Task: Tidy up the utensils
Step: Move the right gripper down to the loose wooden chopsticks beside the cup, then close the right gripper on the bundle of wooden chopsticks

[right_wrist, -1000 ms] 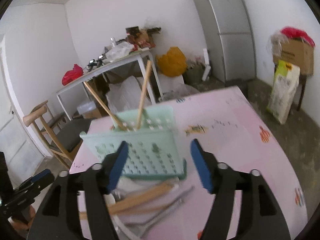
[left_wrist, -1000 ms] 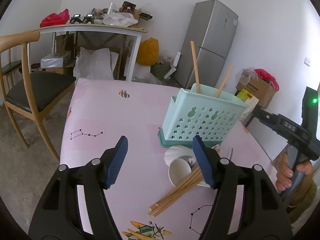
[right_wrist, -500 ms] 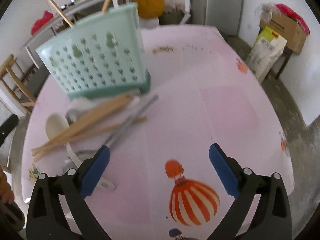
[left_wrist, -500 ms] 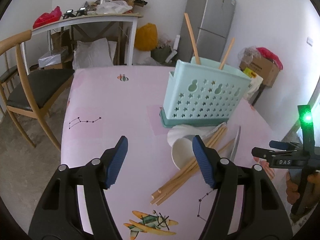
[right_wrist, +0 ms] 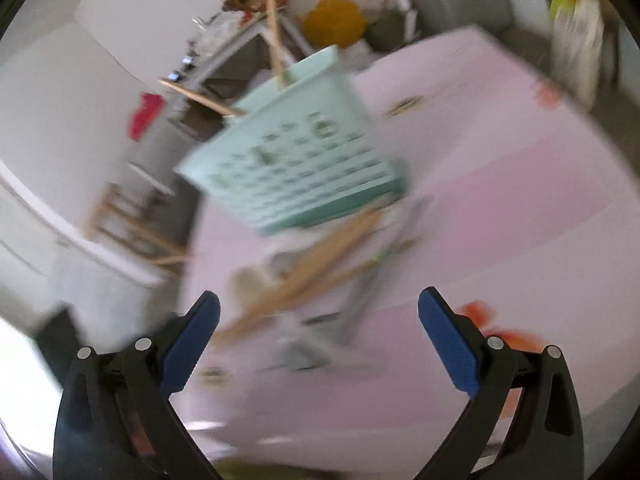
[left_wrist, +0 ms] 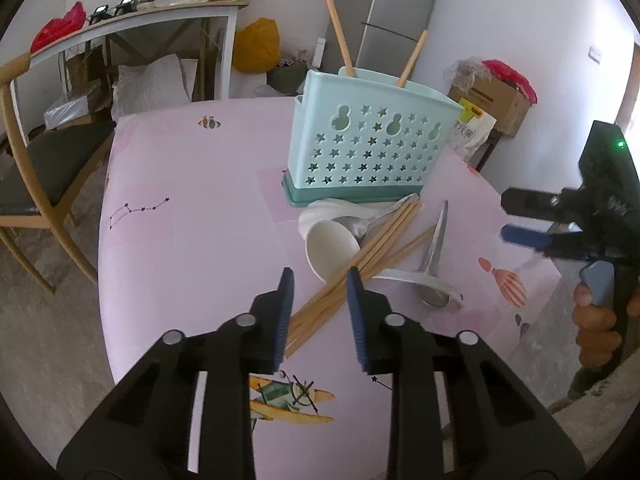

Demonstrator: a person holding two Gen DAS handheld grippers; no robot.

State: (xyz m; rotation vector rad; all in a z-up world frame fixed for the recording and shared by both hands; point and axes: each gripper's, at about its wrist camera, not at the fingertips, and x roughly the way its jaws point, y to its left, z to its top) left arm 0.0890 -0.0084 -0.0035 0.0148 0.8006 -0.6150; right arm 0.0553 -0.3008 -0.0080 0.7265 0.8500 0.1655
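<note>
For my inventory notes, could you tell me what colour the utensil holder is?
Pale mint green utensil holder, star cut-outs; clearest in left wrist view.

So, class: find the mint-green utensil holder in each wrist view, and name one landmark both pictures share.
Left wrist view: the utensil holder stands upper centre, just right of middle, two chopsticks poking from it.
Right wrist view: the utensil holder is blurred, tilted, centre-left above the jaws.
Shared landmark: the yellow bag on the floor behind the table.
</note>
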